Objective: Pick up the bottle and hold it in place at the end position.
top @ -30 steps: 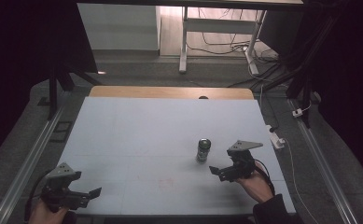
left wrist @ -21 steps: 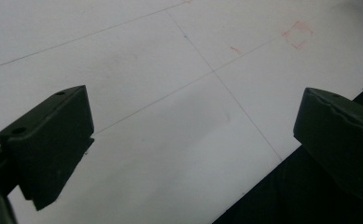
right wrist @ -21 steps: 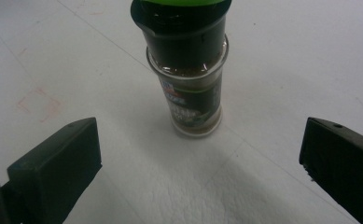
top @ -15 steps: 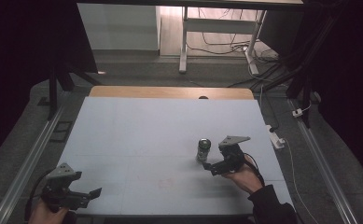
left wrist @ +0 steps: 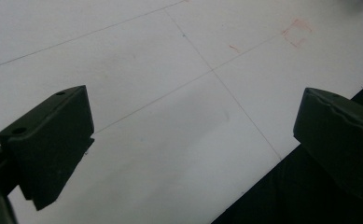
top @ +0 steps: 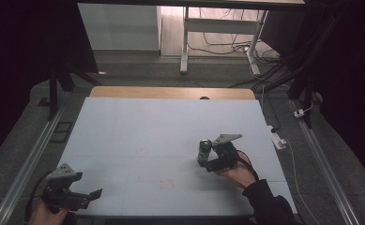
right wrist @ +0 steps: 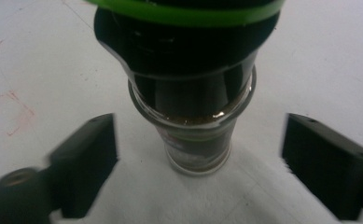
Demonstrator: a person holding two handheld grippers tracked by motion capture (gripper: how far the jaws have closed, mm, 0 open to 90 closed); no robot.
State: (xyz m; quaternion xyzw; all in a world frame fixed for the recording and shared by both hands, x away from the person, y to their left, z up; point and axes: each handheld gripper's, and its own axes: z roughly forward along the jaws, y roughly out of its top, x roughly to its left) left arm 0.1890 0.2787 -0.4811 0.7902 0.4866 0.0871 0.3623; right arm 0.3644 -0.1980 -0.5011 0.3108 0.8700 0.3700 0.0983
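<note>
Bottle point(top: 204, 152) on table point(top: 138, 136), between right tool point(top: 205, 162) jaws.

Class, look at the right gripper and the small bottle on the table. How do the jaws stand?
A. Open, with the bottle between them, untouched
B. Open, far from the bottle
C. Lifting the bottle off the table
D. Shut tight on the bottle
A: in the right gripper view the right gripper has its jaws apart, with white table visible between each jaw and the upright bottle.

Bottle point(top: 204, 152) sole obstacle, right of centre; rest of white tabletop point(top: 138, 136) open.
</note>
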